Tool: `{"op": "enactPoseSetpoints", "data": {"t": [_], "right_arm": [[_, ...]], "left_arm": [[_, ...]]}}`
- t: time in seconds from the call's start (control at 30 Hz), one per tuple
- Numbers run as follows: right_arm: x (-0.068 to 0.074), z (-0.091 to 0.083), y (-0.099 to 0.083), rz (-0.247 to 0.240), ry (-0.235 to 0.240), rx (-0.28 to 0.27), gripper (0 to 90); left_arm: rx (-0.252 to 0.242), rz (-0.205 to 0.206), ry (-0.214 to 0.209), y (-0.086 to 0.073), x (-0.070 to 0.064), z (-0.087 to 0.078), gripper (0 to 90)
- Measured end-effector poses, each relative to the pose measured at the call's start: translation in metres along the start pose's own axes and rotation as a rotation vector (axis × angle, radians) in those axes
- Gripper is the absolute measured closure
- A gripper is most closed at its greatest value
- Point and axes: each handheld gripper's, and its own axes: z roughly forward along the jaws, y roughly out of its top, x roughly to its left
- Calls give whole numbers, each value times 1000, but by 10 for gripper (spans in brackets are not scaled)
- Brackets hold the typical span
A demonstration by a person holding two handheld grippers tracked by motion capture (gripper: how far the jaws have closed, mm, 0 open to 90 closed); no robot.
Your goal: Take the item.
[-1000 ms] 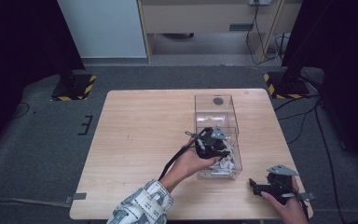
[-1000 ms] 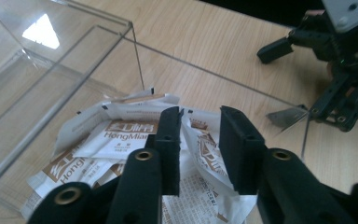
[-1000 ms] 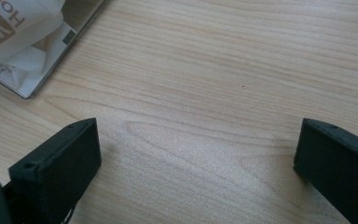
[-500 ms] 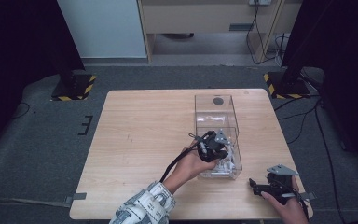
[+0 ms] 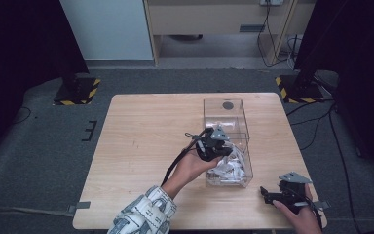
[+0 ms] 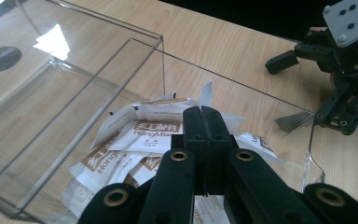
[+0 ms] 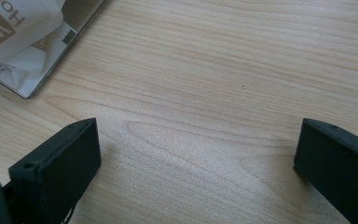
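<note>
Wooden table (image 5: 141,146): "HongMia…" sachets (image 6: 154,132) (clear box (image 5: 215,111)); left tongs (image 6: 206,122) closed empty, right tongs (image 7: 196,163) wide apart.

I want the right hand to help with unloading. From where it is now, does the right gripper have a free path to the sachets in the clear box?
Probably not directly: the clear box wall faces the right gripper, so the sachets need reaching from above.

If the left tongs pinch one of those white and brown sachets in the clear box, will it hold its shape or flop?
Probably flop: the sachets look thin and flat, with bent corners. Likely light, so one may drag its neighbours in the overlapping pile. Their smooth wrappers could slip from the left tongs, now shut above them. The clear box looks thin-walled and might slide if nudged.
</note>
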Motion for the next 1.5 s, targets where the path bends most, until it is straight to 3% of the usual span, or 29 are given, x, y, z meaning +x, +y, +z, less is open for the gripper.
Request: {"op": "enactPoseSetpoints", "data": {"t": [0.4,0.7,1.13,1.5], "right_arm": [[0,0,0,-1,0,0,8],[0,0,0,0,0,0,8],[0,0,0,0,0,0,8],[0,0,0,0,0,0,8]], "left_arm": [[-91,-22,38,-3,11,-31,900],[-143,-65,97,-16,33,-61,900],[-173,-94,144,-31,50,-83,900],[-160,-117,188,-52,65,-90,900]]}}
